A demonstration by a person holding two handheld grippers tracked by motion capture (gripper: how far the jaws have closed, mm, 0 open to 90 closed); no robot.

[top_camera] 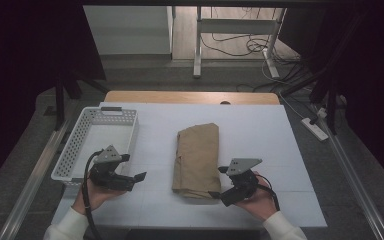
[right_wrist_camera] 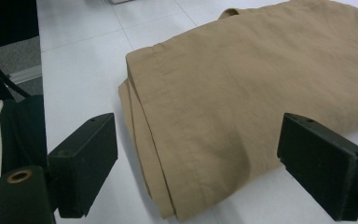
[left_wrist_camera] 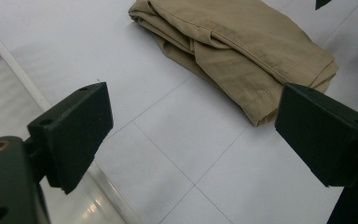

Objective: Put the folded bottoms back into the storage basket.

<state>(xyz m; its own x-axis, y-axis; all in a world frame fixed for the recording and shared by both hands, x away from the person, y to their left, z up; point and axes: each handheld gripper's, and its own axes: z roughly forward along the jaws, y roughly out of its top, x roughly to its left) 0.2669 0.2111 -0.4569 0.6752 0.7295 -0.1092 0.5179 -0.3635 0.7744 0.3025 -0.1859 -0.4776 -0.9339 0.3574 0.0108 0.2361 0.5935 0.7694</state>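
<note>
Two hands come in low over the white, grid-lined worktop [top_camera: 260,130], each with its gripper tipped toward the folded tan cloth [top_camera: 197,157] lying at the worktop's middle, a soft woven bundle in a long rectangle with stacked seamed edges. Left of the cloth sits a white perforated plastic basket [top_camera: 75,145], and the left gripper [top_camera: 139,178] is held between basket and cloth, well apart from the cloth, jaws spread wide and empty. Smallest, the right gripper [top_camera: 215,194] rests at the cloth's near right corner, its flat black jaws wide apart, gripping nothing.

Dim, even overhead light; soft shadows, dark surroundings.
</note>
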